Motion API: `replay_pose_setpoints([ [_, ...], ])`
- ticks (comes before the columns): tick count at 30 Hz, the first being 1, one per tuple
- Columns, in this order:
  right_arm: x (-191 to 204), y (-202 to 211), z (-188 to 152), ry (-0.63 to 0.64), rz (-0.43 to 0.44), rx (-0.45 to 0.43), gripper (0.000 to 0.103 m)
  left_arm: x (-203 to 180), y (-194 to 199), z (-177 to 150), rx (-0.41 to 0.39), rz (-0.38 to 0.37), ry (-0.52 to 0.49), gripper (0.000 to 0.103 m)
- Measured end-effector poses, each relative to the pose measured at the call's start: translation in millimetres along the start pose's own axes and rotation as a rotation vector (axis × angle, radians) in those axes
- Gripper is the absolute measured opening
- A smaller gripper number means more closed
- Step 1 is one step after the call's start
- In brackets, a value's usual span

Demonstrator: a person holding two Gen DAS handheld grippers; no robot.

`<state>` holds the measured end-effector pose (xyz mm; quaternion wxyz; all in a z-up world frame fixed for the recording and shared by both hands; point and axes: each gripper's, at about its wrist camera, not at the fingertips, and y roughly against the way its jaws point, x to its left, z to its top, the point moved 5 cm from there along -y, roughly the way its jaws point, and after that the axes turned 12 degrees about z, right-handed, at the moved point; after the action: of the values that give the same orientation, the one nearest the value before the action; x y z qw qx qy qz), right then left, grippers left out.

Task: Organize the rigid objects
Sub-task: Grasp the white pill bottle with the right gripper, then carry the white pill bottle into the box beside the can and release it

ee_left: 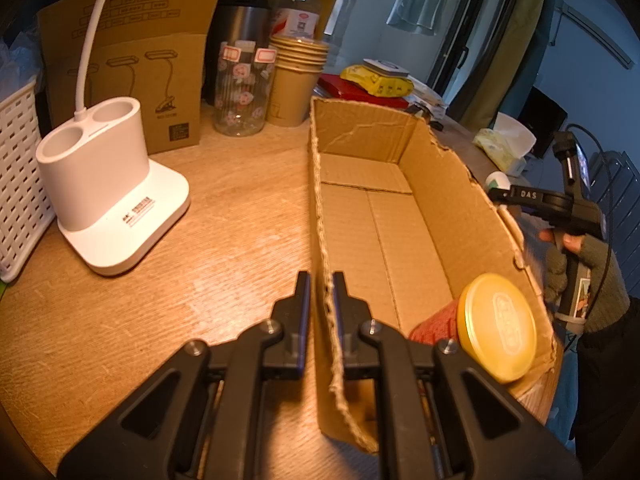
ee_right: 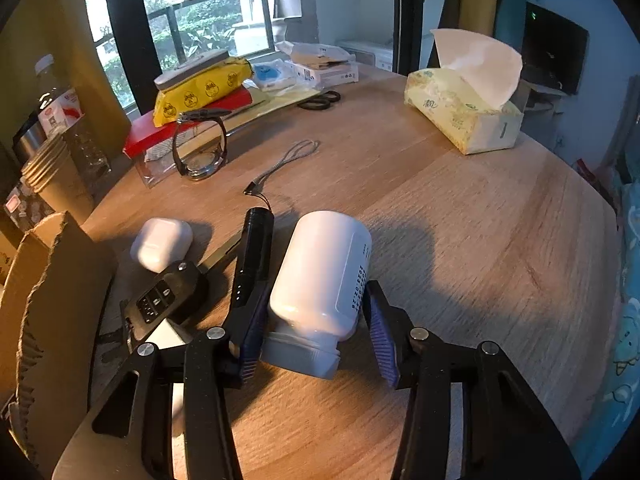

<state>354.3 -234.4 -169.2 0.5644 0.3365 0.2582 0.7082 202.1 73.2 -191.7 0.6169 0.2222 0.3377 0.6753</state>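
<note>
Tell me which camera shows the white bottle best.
The right wrist view: the white bottle lies on its side between the right tool's open fingers. The left wrist view doesn't show the bottle at all.

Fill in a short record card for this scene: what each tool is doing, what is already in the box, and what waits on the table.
left tool: shut on the near wall of the torn brown cardboard box
right tool: open around the lying white plastic bottle
in box: yellow-lidded red jar
waiting on table: white earbud case, black car key, black stick-shaped device
</note>
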Motion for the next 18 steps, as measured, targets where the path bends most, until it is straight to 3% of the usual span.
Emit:
replay_pose_setpoints([
  [18, 28, 59, -16, 0.03, 0.064, -0.044, 0.05, 1, 1, 0, -0.003, 0.009, -0.001, 0.01],
])
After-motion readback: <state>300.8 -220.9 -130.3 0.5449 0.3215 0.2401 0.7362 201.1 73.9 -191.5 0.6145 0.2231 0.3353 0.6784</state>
